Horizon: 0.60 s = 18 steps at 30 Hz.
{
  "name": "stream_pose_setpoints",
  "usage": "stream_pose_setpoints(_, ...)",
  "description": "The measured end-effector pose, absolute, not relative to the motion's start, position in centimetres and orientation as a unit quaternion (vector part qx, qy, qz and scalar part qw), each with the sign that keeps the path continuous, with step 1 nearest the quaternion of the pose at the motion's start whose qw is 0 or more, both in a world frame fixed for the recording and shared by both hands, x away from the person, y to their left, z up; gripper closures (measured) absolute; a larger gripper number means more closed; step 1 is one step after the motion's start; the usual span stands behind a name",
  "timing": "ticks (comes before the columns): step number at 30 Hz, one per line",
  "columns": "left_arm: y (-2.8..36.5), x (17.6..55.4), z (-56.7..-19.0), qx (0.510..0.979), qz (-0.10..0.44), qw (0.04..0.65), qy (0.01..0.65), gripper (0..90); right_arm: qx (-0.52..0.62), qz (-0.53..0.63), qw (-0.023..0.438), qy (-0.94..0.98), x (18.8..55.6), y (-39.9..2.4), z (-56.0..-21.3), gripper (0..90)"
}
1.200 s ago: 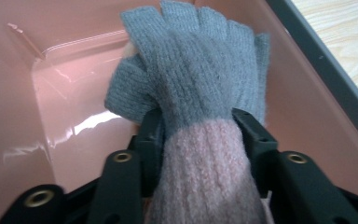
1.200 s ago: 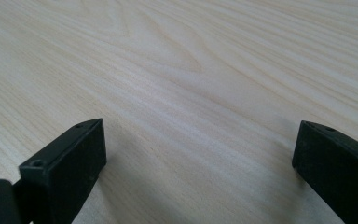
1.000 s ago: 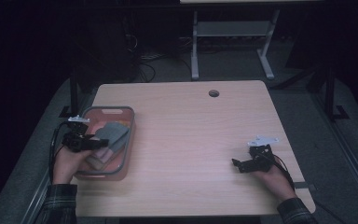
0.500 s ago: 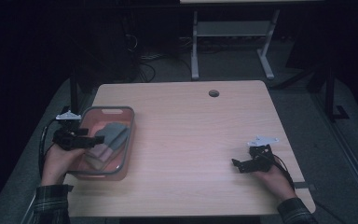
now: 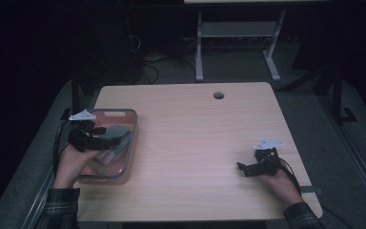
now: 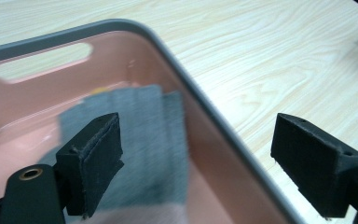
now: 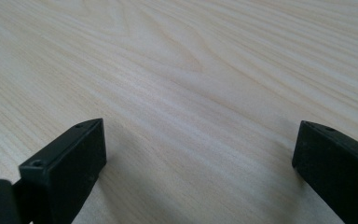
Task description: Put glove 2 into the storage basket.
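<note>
Pink and see-through, with a grey rim and a slot handle in its far wall, the plastic bin [image 5: 124, 157] sits at the table's [image 5: 195, 143] nine o'clock side in the high view, close to the left edge. Inside it lies a folded grey cloth [image 6: 140, 140], flat on the bin floor toward the wall nearest the table's middle; a paler folded piece shows beneath it in the high view, too dim to name. The left gripper [image 5: 106, 136] hangs over the bin's near-left part, pointing toward three o'clock, and its jaws have just been opening: in the left gripper view they stand wide apart with nothing between the pads, one jaw above the cloth inside the bin, the other out past the rim over bare wood. The cloth lies free below them, untouched. The right gripper [image 5: 242, 168] rests well apart at the table's five o'clock corner, pointing toward nine o'clock; in the right gripper view its jaws are spread wide over plain wood grain, gripping nothing. A round hole [image 5: 218, 95] sits near the table's twelve o'clock edge.
</note>
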<state>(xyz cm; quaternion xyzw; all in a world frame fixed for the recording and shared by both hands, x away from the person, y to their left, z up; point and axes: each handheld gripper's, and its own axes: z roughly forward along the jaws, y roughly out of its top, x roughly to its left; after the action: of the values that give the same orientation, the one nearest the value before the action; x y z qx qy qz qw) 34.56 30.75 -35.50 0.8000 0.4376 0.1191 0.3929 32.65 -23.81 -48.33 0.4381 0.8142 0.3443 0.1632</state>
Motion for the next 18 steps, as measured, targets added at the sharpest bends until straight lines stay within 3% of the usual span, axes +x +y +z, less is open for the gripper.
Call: stream_pose_setpoints(18, 22.3, 33.7, -36.6, 0.815, 0.104, 0.423, 0.382, 15.6, 0.436, 0.345, 0.163, 0.815, 32.7, -23.8, -48.3, 2.4)
